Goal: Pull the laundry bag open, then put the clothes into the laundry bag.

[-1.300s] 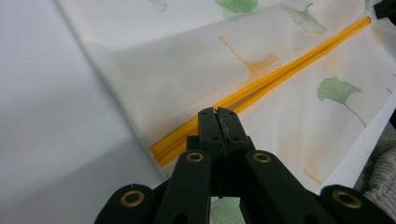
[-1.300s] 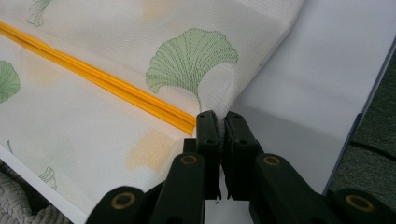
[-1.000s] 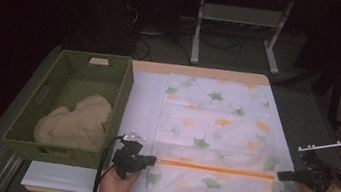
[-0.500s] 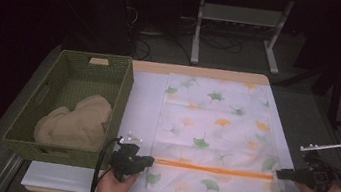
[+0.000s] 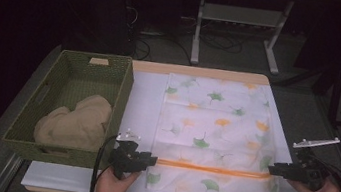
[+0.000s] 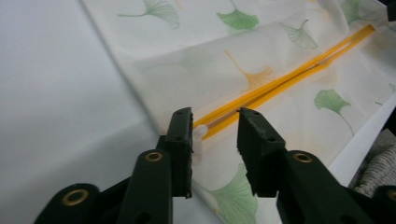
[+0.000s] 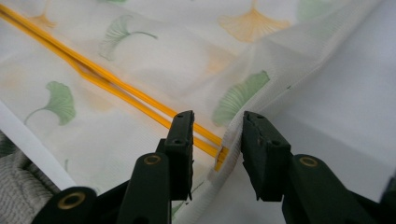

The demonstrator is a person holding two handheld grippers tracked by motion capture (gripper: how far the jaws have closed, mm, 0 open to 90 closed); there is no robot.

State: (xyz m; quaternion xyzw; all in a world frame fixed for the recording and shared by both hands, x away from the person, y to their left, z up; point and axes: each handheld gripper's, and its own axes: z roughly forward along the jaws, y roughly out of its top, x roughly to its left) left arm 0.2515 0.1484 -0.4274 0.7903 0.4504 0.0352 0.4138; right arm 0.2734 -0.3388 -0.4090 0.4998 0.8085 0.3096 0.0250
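Left gripper (image 5: 148, 159): fingers released, just opening at zipper end (image 6: 201, 131).
Right gripper (image 5: 274, 168): fingers released, just opening beside pillowcase (image 5: 214, 132).

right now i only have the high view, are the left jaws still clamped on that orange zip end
Observer: No. In the left gripper view the left gripper has just been opening; the zip's end lies in the gap, unpinched.
Operator: and the right one
Observer: Same: the right gripper has just been opening, with the orange zip ending between its pads, unpressed.
Operator: is the zip closed along its length
Observer: Not fully. The left gripper view shows its two orange strips parted at the far end.
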